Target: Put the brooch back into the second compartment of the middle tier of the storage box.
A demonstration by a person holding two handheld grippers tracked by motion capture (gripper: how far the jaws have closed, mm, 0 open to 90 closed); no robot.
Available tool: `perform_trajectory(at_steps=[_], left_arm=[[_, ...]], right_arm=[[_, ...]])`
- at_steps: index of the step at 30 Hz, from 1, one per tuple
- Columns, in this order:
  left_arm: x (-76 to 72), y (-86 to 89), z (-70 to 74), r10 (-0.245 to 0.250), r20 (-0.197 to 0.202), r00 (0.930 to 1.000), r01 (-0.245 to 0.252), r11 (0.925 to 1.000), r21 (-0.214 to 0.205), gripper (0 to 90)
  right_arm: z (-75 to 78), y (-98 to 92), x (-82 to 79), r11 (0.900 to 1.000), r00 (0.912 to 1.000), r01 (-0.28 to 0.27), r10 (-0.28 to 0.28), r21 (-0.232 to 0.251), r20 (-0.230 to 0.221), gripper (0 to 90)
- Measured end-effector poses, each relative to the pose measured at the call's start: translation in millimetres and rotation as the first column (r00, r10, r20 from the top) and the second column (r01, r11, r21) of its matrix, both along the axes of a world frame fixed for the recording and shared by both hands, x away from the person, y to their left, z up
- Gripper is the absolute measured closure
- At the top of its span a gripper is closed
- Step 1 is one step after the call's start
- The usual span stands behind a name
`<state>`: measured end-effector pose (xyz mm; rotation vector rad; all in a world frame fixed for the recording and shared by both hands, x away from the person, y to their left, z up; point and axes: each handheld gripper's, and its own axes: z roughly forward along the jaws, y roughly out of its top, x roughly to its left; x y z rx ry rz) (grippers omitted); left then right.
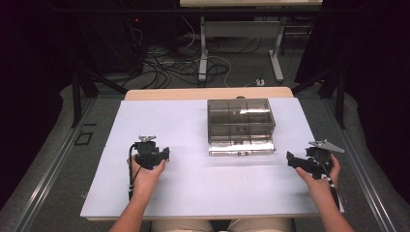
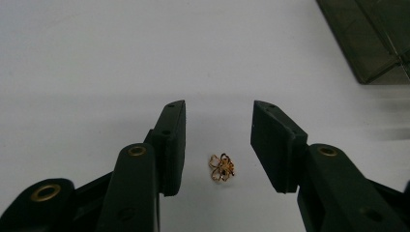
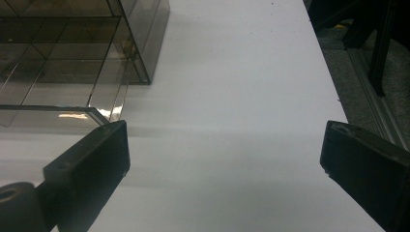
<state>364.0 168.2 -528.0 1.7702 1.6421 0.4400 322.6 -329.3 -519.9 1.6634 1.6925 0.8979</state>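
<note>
**Small gold ornament lies between spread jaws on the white worktop**

Nearest the lens in the left gripper view, the left gripper (image 2: pixel 218 145) holds its two black jaws parted, and a tiny gold flower-shaped ornament (image 2: pixel 222 166) lies on the white surface in the gap between them, touching neither pad. It sits slightly closer to the left-hand jaw in that view. A corner of the smoky clear plastic box (image 2: pixel 372 38) shows at the upper right, well apart from the ornament.

From above, the left gripper (image 1: pixel 166 154) is held in the person's left hand (image 1: pixel 145 174) over the worktop (image 1: pixel 159 121) left of its middle, jaws pointing toward the box. The box (image 1: pixel 241 126), divided into compartments, stands toward the far edge, right of centre, with its drawer or tray drawn a little out toward the person.

The right gripper (image 1: pixel 288 158), in the right hand (image 1: pixel 319 178), sits by the right edge, near the front half of the worktop. In the right gripper view its jaws (image 3: pixel 225 154) stand wide apart with nothing between them; bare white surface lies ahead, and the box (image 3: pixel 72 58) is at the upper left, just beyond the left-hand jaw.
</note>
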Motion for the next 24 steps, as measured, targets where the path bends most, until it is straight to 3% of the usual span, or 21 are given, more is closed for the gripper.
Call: perform_trajectory(at_steps=[8, 19, 24], left_arm=[[3.3, 1.1, -3.8, 0.009, -0.072, 0.9974, -0.014, 0.9977, -0.066, 64.9], [5.8, 0.6, -7.1, 0.005, -0.126, 0.9920, -0.013, 0.9980, -0.061, 69.9], [6.6, -2.7, -10.0, 0.008, -0.125, 0.9921, -0.014, 0.9987, -0.049, 71.6]], right_arm=[[-0.7, 0.6, 0.0, 0.9999, 1.0000, 0.000, 0.000, 0.010, -0.007, 3.5], [-2.3, 0.6, 0.8, 0.9999, 1.0000, 0.001, -0.001, 0.010, -0.006, 3.9], [-2.1, 0.4, 0.6, 1.0000, 0.9999, -0.002, 0.002, 0.009, -0.010, 3.9]])
